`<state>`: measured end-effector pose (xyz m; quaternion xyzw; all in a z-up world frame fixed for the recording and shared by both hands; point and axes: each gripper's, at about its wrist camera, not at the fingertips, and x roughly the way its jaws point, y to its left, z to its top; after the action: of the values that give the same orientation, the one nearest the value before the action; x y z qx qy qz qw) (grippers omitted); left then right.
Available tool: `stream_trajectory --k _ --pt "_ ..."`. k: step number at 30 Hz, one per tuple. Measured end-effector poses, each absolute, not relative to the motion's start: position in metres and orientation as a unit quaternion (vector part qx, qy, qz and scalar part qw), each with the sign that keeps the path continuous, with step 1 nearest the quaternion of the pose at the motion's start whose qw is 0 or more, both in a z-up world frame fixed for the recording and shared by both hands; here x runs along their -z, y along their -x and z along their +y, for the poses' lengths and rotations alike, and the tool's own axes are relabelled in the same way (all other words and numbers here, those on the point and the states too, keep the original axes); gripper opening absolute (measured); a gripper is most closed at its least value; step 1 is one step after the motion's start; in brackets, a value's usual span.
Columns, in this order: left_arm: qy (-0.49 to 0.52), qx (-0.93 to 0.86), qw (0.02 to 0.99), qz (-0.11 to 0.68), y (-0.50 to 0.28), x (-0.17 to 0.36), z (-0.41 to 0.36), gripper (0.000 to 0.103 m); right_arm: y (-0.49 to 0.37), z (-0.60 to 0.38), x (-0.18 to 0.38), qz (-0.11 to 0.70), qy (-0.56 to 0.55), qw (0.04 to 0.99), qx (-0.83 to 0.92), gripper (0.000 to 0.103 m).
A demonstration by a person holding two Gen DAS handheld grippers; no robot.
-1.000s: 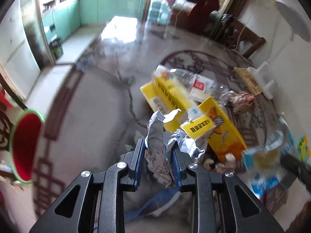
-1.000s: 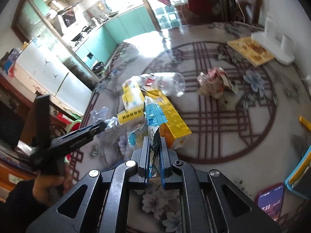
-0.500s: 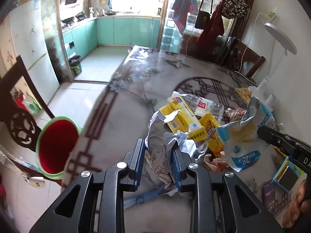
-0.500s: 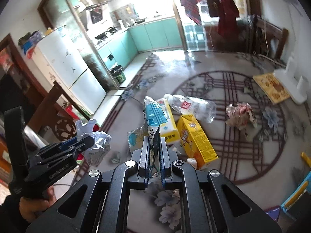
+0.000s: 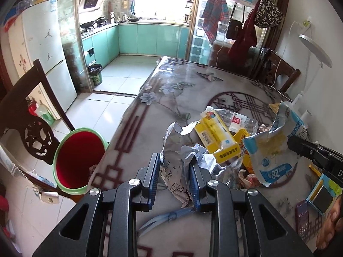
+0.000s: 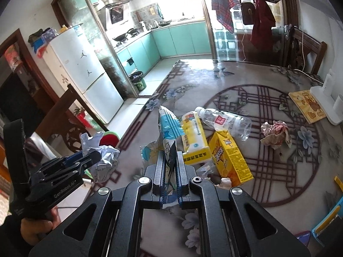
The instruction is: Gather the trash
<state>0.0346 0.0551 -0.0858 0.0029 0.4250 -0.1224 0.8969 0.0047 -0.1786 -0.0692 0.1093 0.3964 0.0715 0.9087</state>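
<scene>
My left gripper [image 5: 174,165] is shut on a crumpled silver-white paper wrapper [image 5: 178,160], held above the table near its left edge; it also shows in the right wrist view [image 6: 103,154]. My right gripper [image 6: 170,160] is shut on a blue-and-white snack bag [image 6: 168,128], seen in the left wrist view [image 5: 272,147] hanging above the table. A red bin with a green rim [image 5: 78,157] stands on the floor beside the table's left edge. More trash lies on the table: two yellow cartons [image 6: 194,139] [image 6: 230,156], a clear plastic bottle [image 6: 227,121] and a crumpled reddish wrapper [image 6: 275,133].
A dark wooden chair [image 5: 32,115] stands by the bin. A phone [image 5: 302,220] and a blue-yellow box [image 5: 321,194] lie at the table's right. A yellow mat [image 6: 306,105] and white stand [image 6: 328,105] sit at the far right. A fridge [image 5: 42,53] stands left.
Both grippers have risen away from the trash pile with their pieces held. The view has pulled back, so the red bin and the kitchen floor show more fully.
</scene>
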Motion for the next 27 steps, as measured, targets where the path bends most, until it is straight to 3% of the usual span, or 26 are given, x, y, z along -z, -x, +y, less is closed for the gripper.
stream_trajectory --k 27 --pt "0.025 0.066 0.902 0.426 -0.062 0.091 0.140 0.024 -0.038 -0.123 0.069 0.404 -0.086 0.907 -0.079 0.008"
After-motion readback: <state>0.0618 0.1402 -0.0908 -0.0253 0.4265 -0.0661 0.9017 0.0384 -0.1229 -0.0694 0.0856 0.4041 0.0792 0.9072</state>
